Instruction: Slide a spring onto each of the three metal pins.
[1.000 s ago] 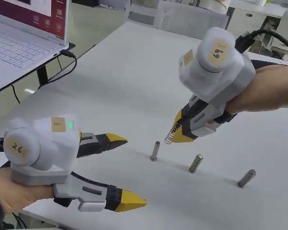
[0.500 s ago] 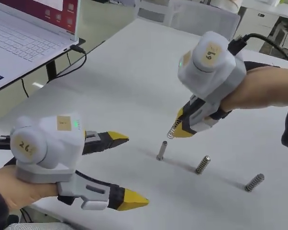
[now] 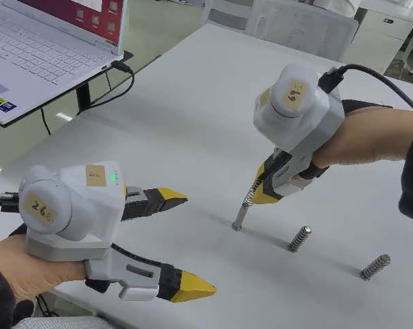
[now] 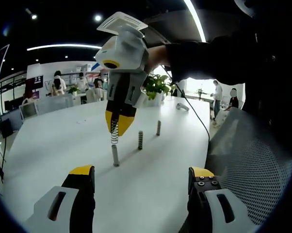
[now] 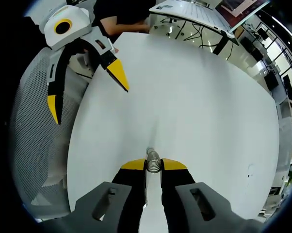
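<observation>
The right claw [image 3: 265,195], centre frame, is clamped on the third spring [image 3: 250,194], which is tilted so that its lower end meets the top of the bare pin [image 3: 239,218], apparently for threading. The left claw [image 3: 186,243], lower left, stands apart and empty, clear of the work. The other pins [image 3: 299,238], at lower right, carry springs.

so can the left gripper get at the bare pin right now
Probably yes, from the side: the left gripper is open, with bare table between it and the pin. Not from above: the right gripper holds a spring at the pin's top.
</observation>
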A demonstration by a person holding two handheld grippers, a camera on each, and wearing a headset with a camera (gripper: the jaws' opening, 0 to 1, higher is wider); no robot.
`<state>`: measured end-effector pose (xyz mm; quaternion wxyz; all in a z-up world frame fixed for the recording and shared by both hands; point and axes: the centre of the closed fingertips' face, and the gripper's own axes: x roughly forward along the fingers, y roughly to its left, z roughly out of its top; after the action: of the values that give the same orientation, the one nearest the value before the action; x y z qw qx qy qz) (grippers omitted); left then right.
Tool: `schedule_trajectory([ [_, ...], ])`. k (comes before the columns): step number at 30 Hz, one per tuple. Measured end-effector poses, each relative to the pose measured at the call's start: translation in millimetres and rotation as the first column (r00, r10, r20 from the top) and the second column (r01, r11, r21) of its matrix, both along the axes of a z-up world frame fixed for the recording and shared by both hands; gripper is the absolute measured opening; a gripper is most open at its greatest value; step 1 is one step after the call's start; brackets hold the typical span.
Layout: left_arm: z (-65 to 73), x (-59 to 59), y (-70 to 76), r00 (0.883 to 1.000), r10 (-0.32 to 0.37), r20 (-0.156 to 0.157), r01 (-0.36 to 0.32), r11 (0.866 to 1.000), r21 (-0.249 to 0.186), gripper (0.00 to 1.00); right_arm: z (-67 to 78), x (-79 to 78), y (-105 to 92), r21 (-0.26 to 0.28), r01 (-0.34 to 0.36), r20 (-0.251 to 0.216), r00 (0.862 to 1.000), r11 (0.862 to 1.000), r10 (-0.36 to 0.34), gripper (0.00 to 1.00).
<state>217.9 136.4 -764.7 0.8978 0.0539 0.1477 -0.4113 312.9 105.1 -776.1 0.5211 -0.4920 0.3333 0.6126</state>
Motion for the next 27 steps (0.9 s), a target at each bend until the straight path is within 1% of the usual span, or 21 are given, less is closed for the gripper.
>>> schedule_trajectory([
  [6, -0.8, 0.4, 0.5, 1.0, 0.003, -0.005, -0.003, 1.0, -0.003, 0.75, -3.6, -0.4, 1.0, -0.003, -0.003, -0.007, 1.0, 1.0, 0.003, 0.09],
  [13, -5.3, 0.4, 3.0, 1.0, 0.006, -0.013, -0.006, 1.0, -0.004, 0.74, -10.0, 1.4, 2.0, -0.013, -0.008, -0.016, 1.0, 1.0, 0.007, 0.09],
  [18, -5.0, -0.2, 2.1, 1.0, 0.01, -0.015, -0.01, 1.0, -0.006, 0.73, -17.8, 3.0, 0.4, -0.033, -0.012, -0.014, 1.0, 0.999, 0.012, 0.09],
  [23, -6.0, 0.2, 2.7, 1.0, 0.012, -0.016, -0.012, 1.0, -0.008, 0.73, -24.5, 3.3, 1.8, -0.04, -0.01, -0.012, 1.0, 0.999, 0.01, 0.09],
  [27, -5.9, 0.6, 2.0, 1.0, 0.012, -0.016, -0.012, 1.0, -0.007, 0.73, -32.5, 2.8, 1.4, -0.051, -0.007, -0.014, 1.0, 0.999, 0.006, 0.09],
])
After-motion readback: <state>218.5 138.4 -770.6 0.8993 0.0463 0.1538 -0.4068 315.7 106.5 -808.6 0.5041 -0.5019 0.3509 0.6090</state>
